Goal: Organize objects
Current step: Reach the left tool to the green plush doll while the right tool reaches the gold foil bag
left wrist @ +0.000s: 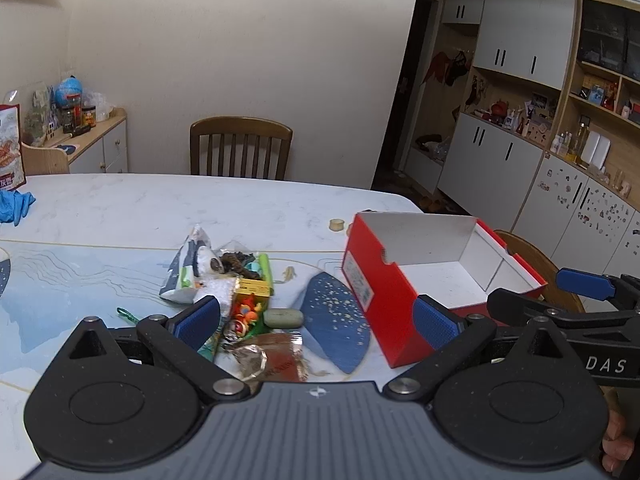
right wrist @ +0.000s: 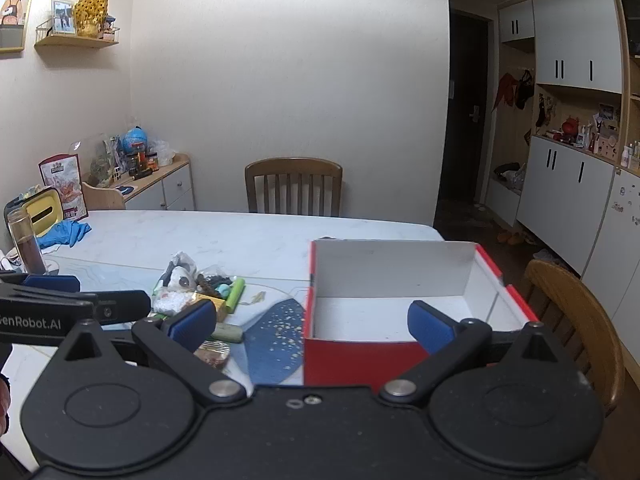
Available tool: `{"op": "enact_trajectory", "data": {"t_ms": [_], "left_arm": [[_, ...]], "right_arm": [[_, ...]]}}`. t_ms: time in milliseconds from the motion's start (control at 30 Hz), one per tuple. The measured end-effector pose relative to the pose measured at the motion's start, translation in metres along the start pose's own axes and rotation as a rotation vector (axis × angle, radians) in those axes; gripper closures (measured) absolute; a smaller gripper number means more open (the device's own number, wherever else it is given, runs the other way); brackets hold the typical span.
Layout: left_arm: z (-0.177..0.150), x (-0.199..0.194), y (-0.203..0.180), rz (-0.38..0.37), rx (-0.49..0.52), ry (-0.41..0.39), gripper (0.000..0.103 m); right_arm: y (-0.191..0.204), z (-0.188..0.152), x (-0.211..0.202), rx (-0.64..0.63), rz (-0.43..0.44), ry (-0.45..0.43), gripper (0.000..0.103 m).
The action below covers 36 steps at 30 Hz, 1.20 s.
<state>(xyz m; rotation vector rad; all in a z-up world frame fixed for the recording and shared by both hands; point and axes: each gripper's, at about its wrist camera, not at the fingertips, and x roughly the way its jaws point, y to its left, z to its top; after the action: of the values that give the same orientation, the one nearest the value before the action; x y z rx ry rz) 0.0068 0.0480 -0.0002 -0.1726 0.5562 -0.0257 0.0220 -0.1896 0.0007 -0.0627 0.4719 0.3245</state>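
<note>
Both the left claw [left wrist: 316,320] and right claw [right wrist: 312,326] hover spread and empty. Sorting looks unstarted. Next: pinch something from the heap of small mixed trinkets [left wrist: 236,296] into the empty red cardboard box [right wrist: 360,356].

Lighting, as I logged it: even, soft indoor light from overhead, moderately bright. Shadows were faint; a soft one lay under the wall shelf [right wrist: 76,42]. The doorway [right wrist: 464,120] stayed dark. The white desk [left wrist: 160,204] showed a mild sheen without hard glare. Both views bowed strongly at the edges, with dark corner vignetting. Focus was acceptable, slightly soft overall.
</note>
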Motion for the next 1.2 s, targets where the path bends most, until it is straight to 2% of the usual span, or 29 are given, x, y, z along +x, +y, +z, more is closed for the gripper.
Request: {"op": "enact_trajectory", "data": {"t_ms": [400,600,933,1200], "left_arm": [[0.018,0.026,0.06,-0.037,0.003,0.037,0.0],[0.015,0.049,0.095,-0.017,-0.005,0.069,0.0],[-0.003,0.101,0.127,-0.016,0.05,0.175,0.0],[-0.012,0.135,0.14,-0.036,0.082,0.219,0.001]], "right_arm": [[0.044,0.011,0.03,-0.008,-0.014,0.024,0.002],[0.057,0.009,0.045,0.02,-0.001,0.045,0.001],[0.083,-0.01,0.095,0.007,0.084,0.243,0.001],[0.113,-0.027,0.127,-0.033,0.112,0.335,0.004]]}}
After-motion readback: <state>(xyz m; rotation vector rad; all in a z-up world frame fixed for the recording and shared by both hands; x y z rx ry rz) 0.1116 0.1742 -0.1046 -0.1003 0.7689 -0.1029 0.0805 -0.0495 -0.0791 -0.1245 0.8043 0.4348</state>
